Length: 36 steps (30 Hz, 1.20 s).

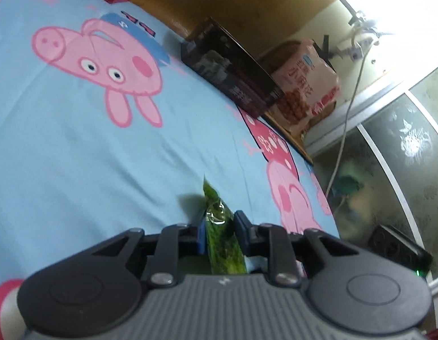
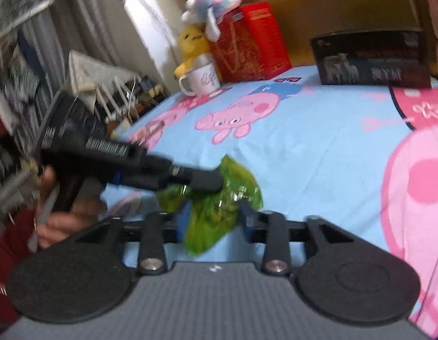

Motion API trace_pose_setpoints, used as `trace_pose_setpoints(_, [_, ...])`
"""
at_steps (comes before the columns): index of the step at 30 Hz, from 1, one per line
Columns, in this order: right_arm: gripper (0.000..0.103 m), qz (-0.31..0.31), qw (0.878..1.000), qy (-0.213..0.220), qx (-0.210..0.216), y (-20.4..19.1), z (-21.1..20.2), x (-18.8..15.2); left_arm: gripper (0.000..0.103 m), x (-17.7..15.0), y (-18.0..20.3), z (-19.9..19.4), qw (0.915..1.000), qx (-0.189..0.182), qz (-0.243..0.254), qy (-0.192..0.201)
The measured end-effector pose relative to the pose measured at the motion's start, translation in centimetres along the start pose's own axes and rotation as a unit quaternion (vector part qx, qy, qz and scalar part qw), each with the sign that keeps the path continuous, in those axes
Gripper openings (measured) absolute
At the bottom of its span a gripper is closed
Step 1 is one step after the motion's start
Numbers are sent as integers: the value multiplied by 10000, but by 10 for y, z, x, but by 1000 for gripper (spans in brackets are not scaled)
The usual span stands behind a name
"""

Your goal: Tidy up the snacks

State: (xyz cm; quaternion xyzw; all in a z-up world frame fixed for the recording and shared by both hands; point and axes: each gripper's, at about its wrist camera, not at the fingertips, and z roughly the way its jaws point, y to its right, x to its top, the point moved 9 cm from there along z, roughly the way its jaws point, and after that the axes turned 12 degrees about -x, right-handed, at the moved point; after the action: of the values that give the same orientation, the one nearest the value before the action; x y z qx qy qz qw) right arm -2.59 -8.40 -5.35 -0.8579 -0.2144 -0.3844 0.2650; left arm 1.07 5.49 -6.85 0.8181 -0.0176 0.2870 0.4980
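Green crinkly plastic snack packet (image 1: 219, 226) sits pinched in the left hand-held gripper (image 1: 219, 223) just above the blue cartoon-print bedsheet (image 1: 77, 155). Right hand-held gripper (image 2: 216, 215) straddles it half-wide. It looks light, slippery and crushable; sealed edges seem safest.

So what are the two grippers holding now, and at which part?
The left gripper is shut on one edge of the crinkly green plastic snack packet. The right gripper straddles the packet's near end; its grip cannot be told.

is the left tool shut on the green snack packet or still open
Shut on it. The left tool has its pads pressed against both sides of the green snack packet, which stands on edge between them above the blue sheet.
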Motion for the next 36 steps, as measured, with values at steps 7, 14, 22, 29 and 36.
trace_pose_setpoints(7, [68,115,9999,25,-28,20,0,6,18,8,25,-10,9953,-912,272,185])
trace_pose_setpoints(14, [25,530,9977,126,397,20,1,19,19,29,30,-1,9964,-743,352,219])
trace_pose_setpoints(22, [24,487,9953,813,-189,54,-5,77,24,107,73,53,9911,-202,1304,179])
trace_pose_setpoints(29, [23,160,9794,1675,-1118,119,0,159,36,192,114,145,9668,558,2480,271])
trace_pose_setpoints(36, [26,-268,9449,1883,-2665,203,44,200,36,238,93,236,9547,1193,2720,191])
